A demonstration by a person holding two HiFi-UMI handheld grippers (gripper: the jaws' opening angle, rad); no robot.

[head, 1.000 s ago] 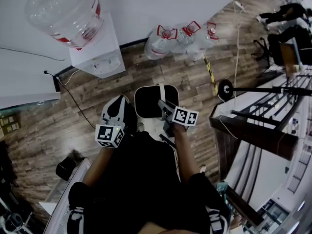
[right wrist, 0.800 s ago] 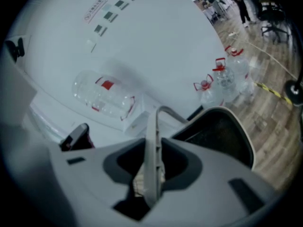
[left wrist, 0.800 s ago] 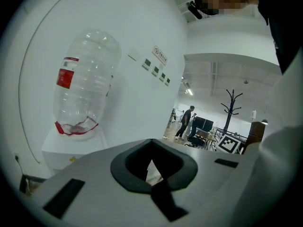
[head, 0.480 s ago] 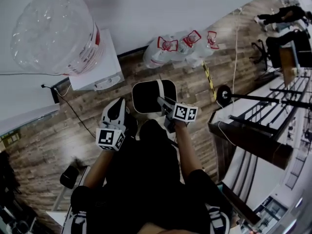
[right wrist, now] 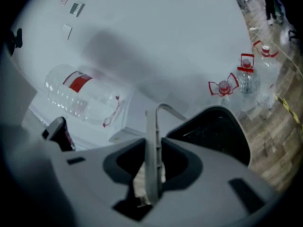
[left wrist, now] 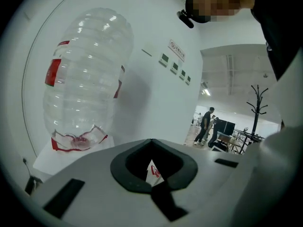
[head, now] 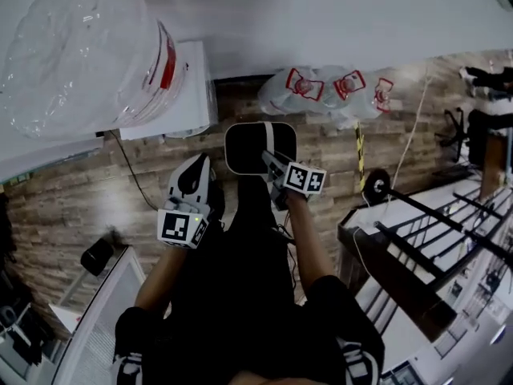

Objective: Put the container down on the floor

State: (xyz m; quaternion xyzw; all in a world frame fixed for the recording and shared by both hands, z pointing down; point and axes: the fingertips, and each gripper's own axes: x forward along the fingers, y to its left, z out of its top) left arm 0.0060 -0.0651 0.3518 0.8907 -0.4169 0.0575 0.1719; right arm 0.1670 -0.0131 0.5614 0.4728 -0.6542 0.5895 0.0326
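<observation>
Above the wood floor (head: 72,207) | our right claw (head: 273,168) is clamped on the bin's (head: 258,147) thin handle (right wrist: 152,141) | our left claw (head: 195,172) is closed, empty, beside the bin.

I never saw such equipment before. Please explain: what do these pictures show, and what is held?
A person holds a two-jaw gripper in each hand. The head view comes from a camera on the person's head, looking down. The two gripper views come from cameras riding on the grippers. The right gripper grips the thin handle of a white container with a dark inside, over the wooden floor. The left gripper is shut and empty. A water dispenser and spare water bottles stand by the wall.
</observation>
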